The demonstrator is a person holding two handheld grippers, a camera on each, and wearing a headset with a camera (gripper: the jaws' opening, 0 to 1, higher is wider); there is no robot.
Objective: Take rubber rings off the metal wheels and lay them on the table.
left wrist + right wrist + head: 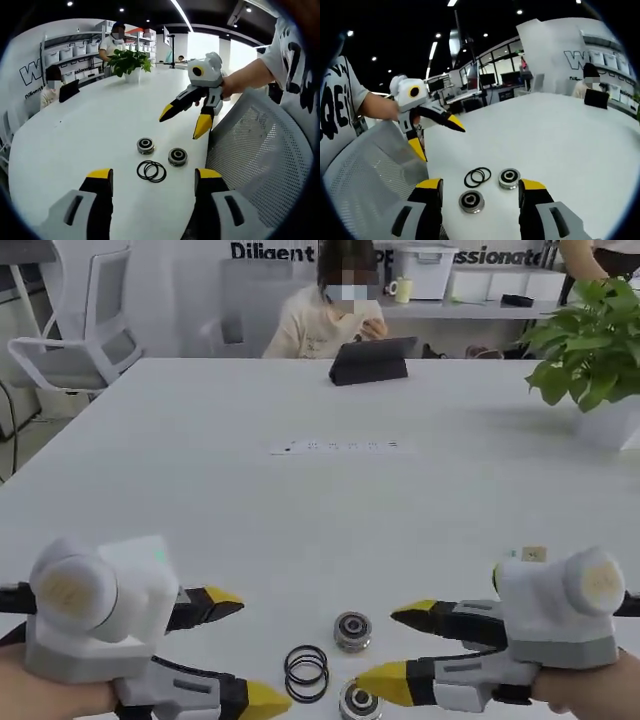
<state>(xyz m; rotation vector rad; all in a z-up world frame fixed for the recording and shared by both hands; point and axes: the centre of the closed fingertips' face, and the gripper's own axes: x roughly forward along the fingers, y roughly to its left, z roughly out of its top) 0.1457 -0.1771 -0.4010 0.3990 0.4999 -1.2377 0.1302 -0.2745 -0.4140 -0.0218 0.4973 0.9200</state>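
Two metal wheels (352, 631) lay flat on the white table (200, 490) near its front edge, the farther wheel (145, 145) and the nearer wheel (358, 702) a little apart. Just beside them lay a small heap of thin black rubber rings (306, 670), overlapping one another. At least two could be counted, but the exact number could not be made out. Whether either wheel carried a ring in its groove could not be told.

There were two claws. The left claw (245, 650) and the right claw (392, 647) hovered above the table on either side of the wheels and rings, their yellow tips pointing inward. Each had its jaws spread wide and held nothing.

On the far wall, dark lettering read "Diligent" (272, 252), and further right a cut-off word ended in "ssionate". In the left gripper view a large "W" began a word on the wall.

The table was long, pale and smooth. It carried one white power strip (340, 447) at its middle, one potted plant (590, 340) at the right, and one dark tablet (370, 362) propped in front of a seated person at the far end. A white chair (80, 335) stood at the left, and shelves with storage boxes lined the back of the bright office.
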